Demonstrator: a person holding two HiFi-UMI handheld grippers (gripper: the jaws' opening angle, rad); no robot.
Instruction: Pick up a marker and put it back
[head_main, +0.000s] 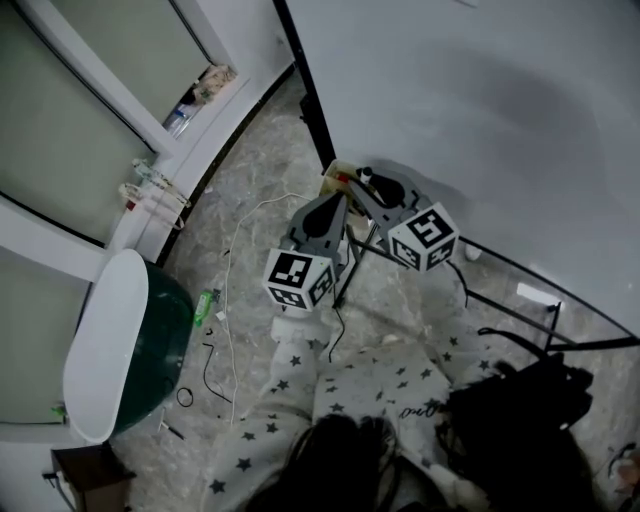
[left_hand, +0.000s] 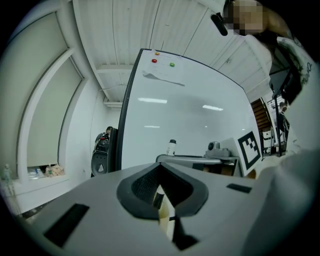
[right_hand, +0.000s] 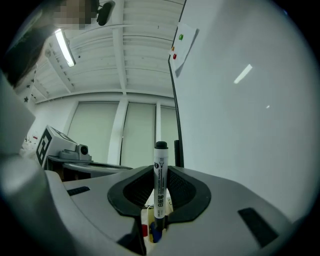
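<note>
My right gripper (right_hand: 160, 175) is shut on a white marker (right_hand: 160, 182) with a black cap, which stands upright between the pads. Under it, red and blue markers stick out of a beige holder (right_hand: 148, 227). In the head view the right gripper (head_main: 366, 186) is at the whiteboard's lower left corner, just above the beige holder (head_main: 338, 180). The left gripper (head_main: 336, 202) sits close beside it on the left. In its own view the left gripper (left_hand: 161, 187) has its pads together on nothing, with the marker (left_hand: 172, 146) visible beyond.
The whiteboard (head_main: 480, 120) fills the upper right, and its dark stand legs (head_main: 540, 300) run across the floor. A green and white tub (head_main: 140, 340) stands at the left, with cables (head_main: 225, 330) lying on the floor. A black bag (head_main: 520, 410) lies at the lower right.
</note>
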